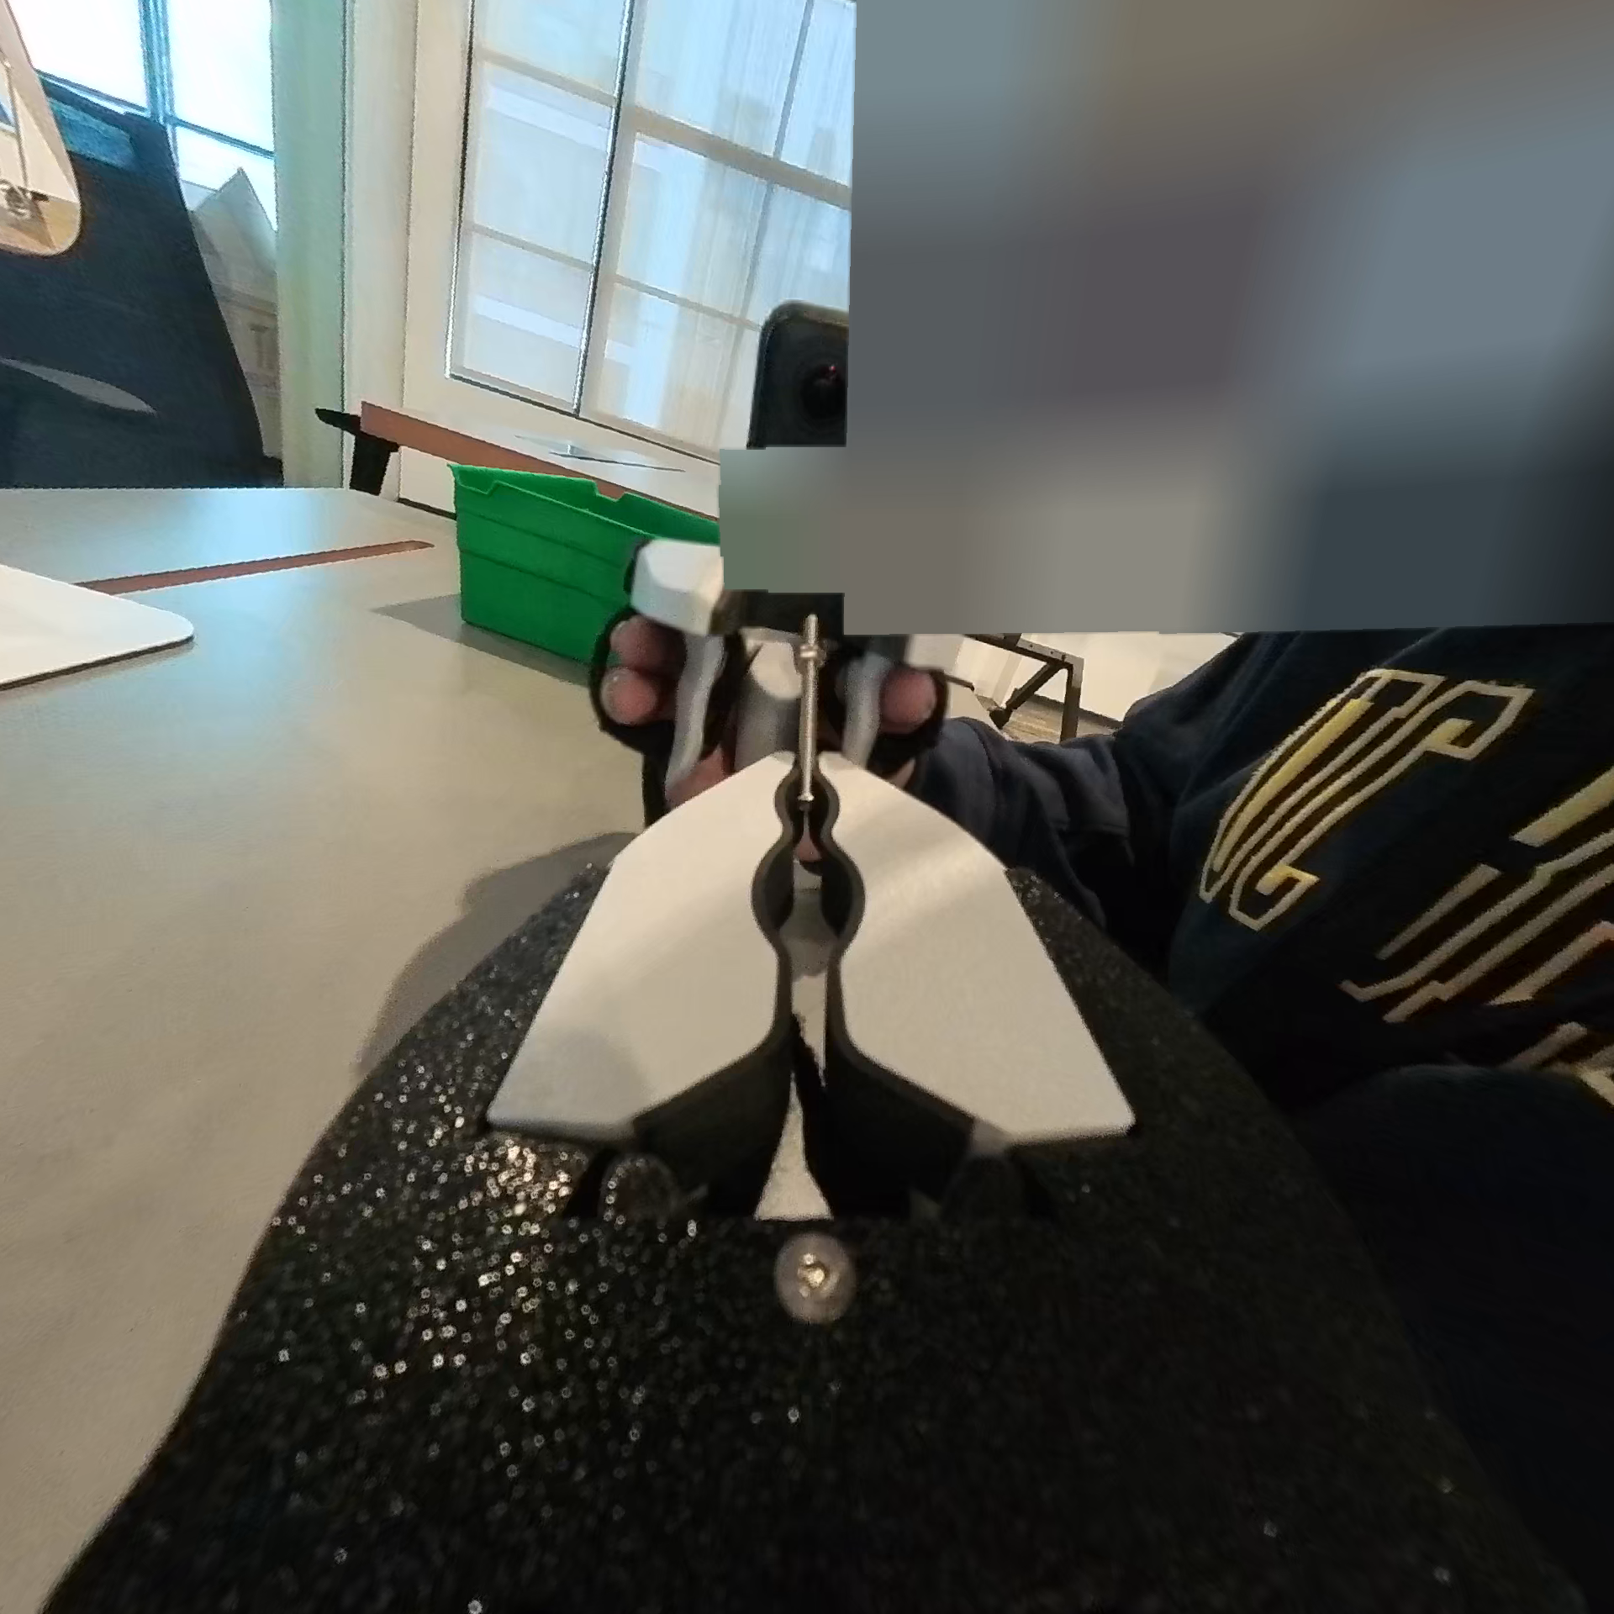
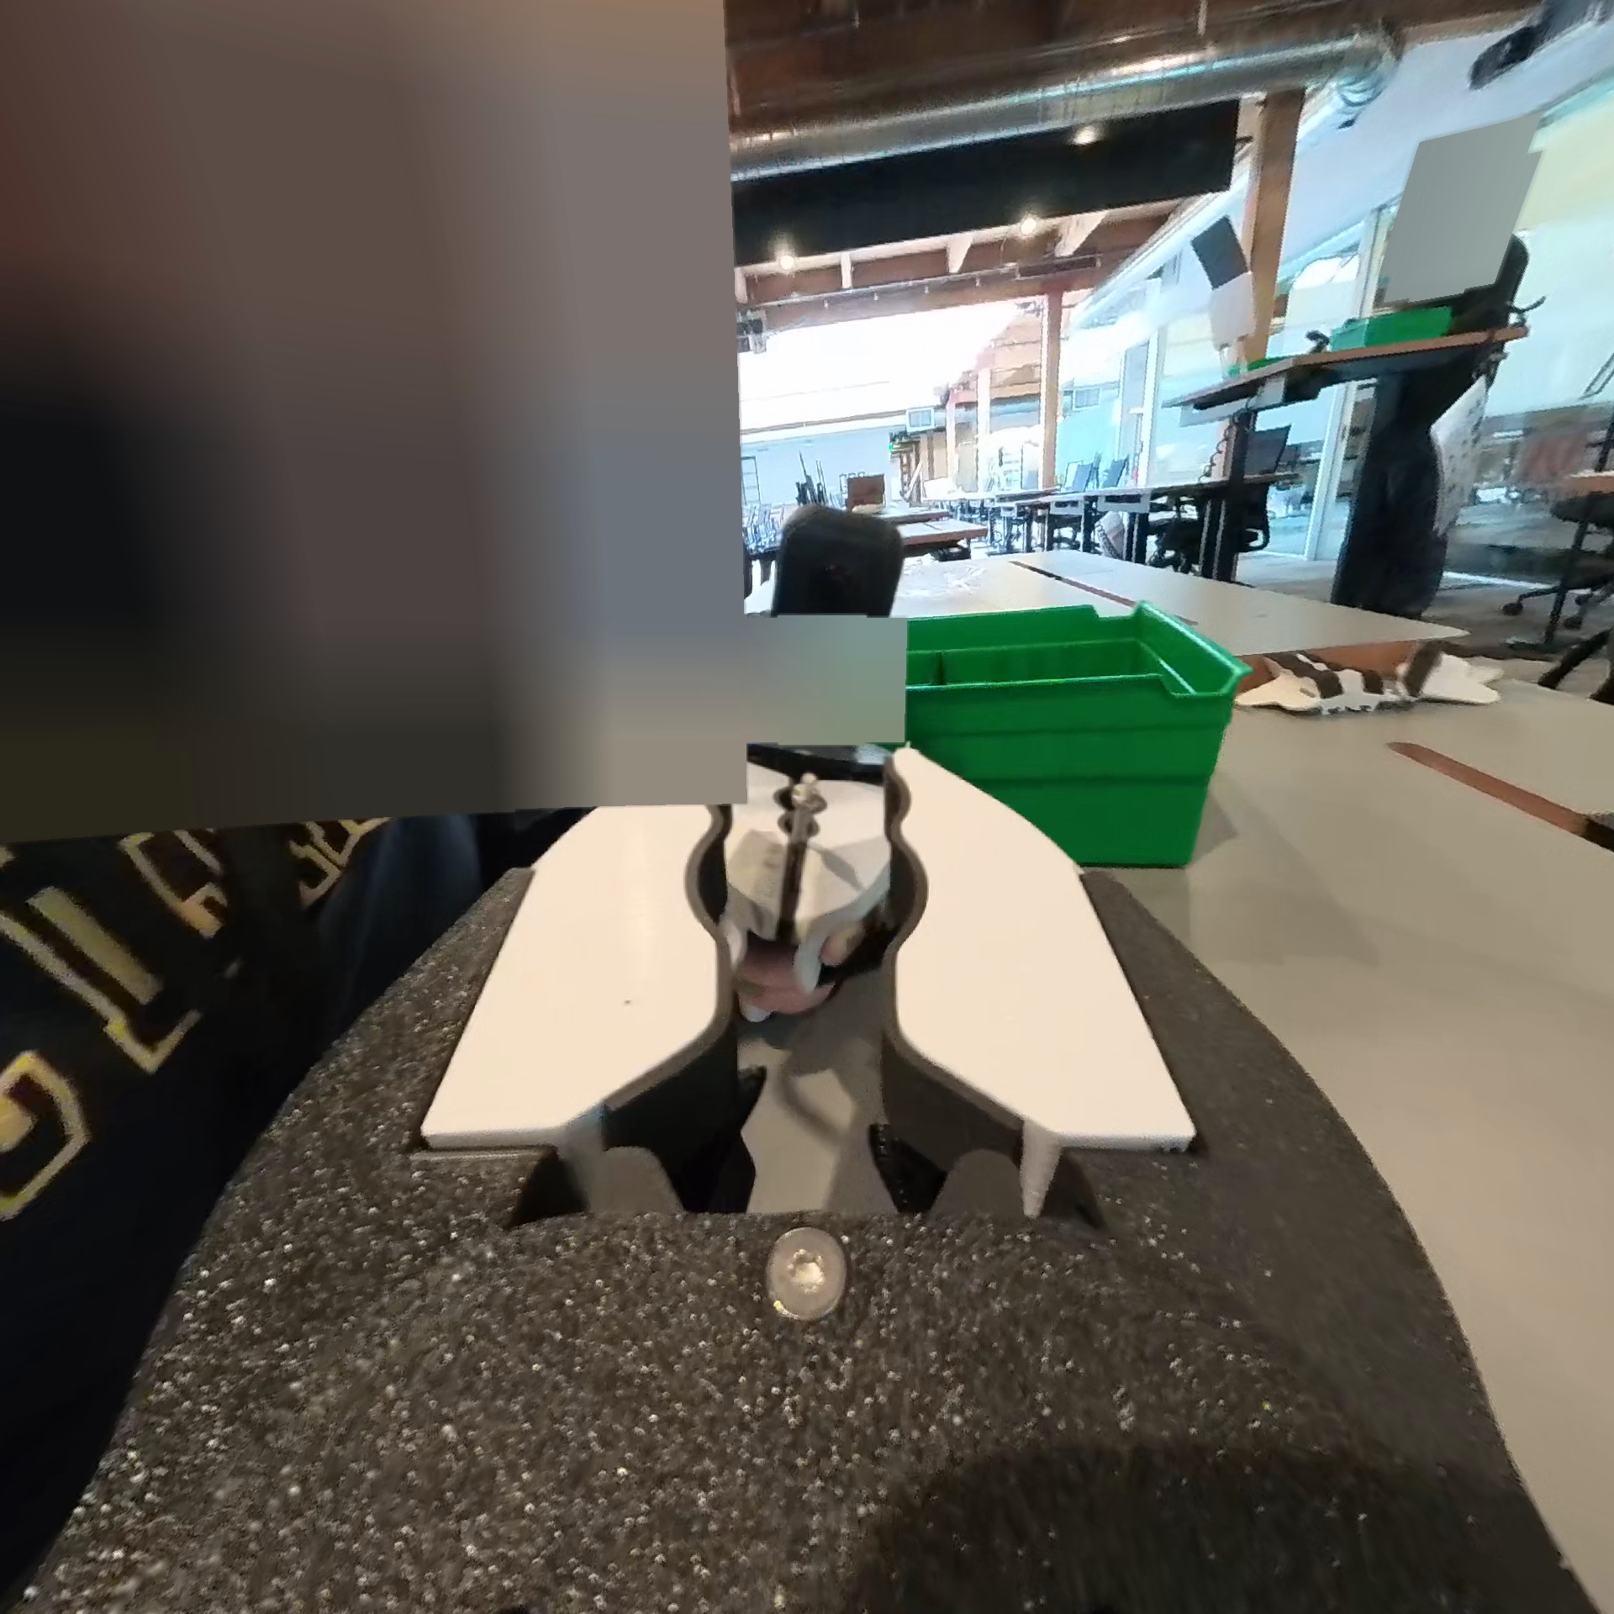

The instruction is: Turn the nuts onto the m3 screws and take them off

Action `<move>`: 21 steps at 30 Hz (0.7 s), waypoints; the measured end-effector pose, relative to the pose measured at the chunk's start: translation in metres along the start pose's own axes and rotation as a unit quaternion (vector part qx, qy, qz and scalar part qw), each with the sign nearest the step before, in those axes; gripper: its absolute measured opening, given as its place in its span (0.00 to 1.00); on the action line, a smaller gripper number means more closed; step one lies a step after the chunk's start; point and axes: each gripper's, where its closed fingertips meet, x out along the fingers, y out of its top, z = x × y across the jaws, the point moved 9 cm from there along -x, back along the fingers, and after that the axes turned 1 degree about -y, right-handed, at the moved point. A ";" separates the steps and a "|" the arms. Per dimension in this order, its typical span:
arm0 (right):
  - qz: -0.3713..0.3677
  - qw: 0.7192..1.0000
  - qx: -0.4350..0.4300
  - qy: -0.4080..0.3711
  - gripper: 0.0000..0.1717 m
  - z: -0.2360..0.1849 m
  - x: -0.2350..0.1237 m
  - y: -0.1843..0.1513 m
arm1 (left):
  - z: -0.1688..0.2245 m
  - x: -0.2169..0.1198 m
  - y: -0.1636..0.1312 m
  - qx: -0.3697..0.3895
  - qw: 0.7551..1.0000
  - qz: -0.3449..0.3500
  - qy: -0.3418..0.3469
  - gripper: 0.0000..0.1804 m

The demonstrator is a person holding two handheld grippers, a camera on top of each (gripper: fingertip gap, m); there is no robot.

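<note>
My left gripper is shut on the head end of a long thin metal screw, which stands upright above the table. A small nut sits on the thread near the screw's tip. My right gripper is open. Its white fingers stand on either side of the nut without touching it. In the right wrist view the left gripper shows between my right fingers, closed on the screw. In the left wrist view the right gripper faces me, its fingers spread apart.
A green plastic bin stands on the grey table just behind the grippers. A white pad lies at the far left. A person in a dark sweatshirt sits close by. A black-and-white cloth lies beyond the bin. Both grippers' tips are close together, under 4 cm apart.
</note>
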 end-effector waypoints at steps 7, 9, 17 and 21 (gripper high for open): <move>-0.003 1.000 0.001 0.030 0.01 -0.006 -0.017 -0.001 | -0.001 -0.002 0.001 -0.004 1.000 0.009 0.001 0.00; 0.027 0.999 0.007 -0.019 0.13 0.001 -0.019 0.002 | -0.001 -0.001 0.001 -0.006 1.000 0.007 0.000 0.00; 0.000 0.999 0.036 0.016 0.06 0.000 0.008 -0.007 | 0.000 0.000 0.000 -0.003 1.000 0.000 -0.003 0.00; 0.003 0.999 0.038 0.017 0.03 0.001 0.006 -0.008 | 0.000 0.002 0.000 -0.007 1.000 -0.007 -0.010 0.00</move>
